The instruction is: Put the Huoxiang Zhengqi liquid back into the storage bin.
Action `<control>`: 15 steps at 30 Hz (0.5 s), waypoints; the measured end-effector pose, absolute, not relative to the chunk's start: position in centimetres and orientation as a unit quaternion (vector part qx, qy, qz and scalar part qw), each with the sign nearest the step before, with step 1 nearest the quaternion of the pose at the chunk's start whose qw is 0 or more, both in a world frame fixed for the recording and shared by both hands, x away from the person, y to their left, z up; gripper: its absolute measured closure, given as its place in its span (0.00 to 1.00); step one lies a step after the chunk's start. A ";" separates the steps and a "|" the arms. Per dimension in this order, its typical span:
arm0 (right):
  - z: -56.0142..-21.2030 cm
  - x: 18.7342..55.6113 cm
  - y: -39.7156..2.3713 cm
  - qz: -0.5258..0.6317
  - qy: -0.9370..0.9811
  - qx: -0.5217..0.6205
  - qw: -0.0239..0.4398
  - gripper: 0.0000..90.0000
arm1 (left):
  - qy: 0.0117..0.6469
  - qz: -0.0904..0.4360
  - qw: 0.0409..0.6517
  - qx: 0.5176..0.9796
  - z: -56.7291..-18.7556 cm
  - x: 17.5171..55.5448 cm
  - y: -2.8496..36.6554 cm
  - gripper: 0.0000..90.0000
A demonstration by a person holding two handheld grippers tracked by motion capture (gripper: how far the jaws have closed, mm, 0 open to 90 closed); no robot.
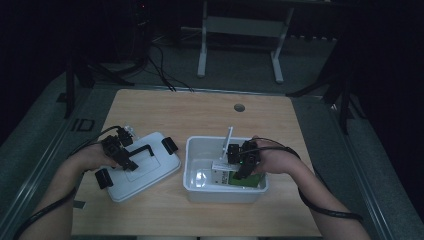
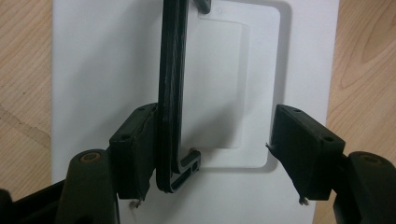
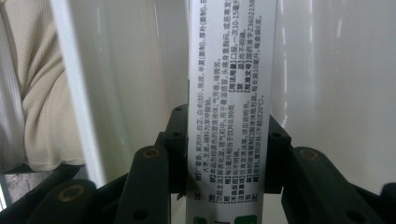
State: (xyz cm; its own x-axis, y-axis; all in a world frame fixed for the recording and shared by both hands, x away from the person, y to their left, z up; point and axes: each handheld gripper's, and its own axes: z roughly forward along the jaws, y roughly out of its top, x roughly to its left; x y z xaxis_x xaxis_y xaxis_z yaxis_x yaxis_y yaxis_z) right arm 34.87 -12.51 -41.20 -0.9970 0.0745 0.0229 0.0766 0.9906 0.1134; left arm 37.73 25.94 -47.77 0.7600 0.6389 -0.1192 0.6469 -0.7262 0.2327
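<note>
Nearest the person, the left gripper [image 1: 121, 152] rests over the white lid [image 1: 145, 167], which lies flat on the wooden counter [image 1: 200, 112] just left of the bin, likely parked there so the bin stays open for loading; in the left gripper view its fingers [image 2: 135, 149] stand apart around the lid's raised black handle [image 2: 173, 93], one pad against the handle and the other well clear, so the lid is steadied rather than clamped. Just beyond, the right gripper [image 1: 243, 160] reaches down into the open white plastic bin [image 1: 197, 192]; its fingers [image 3: 275, 154] are closed on the flat sides of a narrow white medicine box [image 3: 231, 93] printed with Chinese text, held lengthwise, a grip that seems chosen to lower it inside beside a green-and-white box [image 1: 248, 180] lying on the bin's floor. Farther off, a round grommet hole [image 1: 239, 107] sits near the counter's far edge.
</note>
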 end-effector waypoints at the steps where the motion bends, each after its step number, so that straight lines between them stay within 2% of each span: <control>1: -41.5 34.9 -12.5 -0.056 -0.998 -0.037 0.010 0.71 | 0.346 -0.014 0.130 0.929 -47.8 37.7 25.9 0.37; 15: -44.4 35.8 -12.5 -0.045 -0.998 -0.043 0.028 0.71 | 0.346 -0.015 0.129 0.929 -47.9 37.8 26.0 0.37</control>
